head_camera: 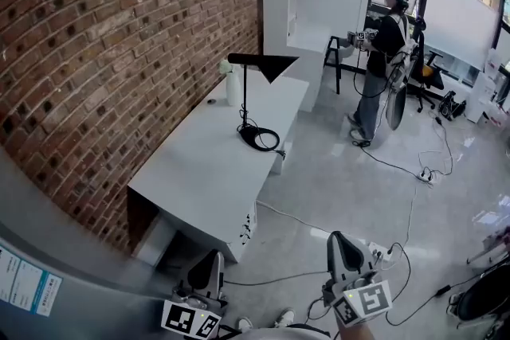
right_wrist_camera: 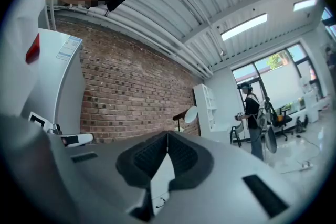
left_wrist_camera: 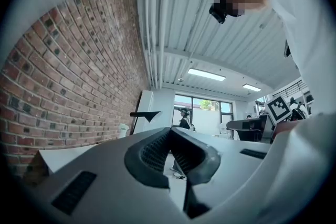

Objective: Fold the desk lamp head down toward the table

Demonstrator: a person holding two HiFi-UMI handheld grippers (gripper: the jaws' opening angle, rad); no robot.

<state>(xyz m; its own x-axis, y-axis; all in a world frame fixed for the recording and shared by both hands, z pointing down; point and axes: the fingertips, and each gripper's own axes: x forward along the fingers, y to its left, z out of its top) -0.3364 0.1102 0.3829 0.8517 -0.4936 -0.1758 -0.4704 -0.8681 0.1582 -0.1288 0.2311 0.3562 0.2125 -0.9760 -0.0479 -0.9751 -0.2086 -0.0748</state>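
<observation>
Well beyond the right claw (head_camera: 340, 238), desk lamp (head_camera: 245, 94).

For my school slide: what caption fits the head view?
Desk lamp on a white table by a brick wall; left gripper and right gripper far off.

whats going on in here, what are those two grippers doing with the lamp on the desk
A person holds a two-jaw gripper in each hand, standing back from the long white desk by the brick wall. The left gripper and right gripper are both shut and empty, well short of the desk. The black desk lamp stands towards the desk's far end, its head raised on a thin upright pole, untouched. The folding has not started.
</observation>
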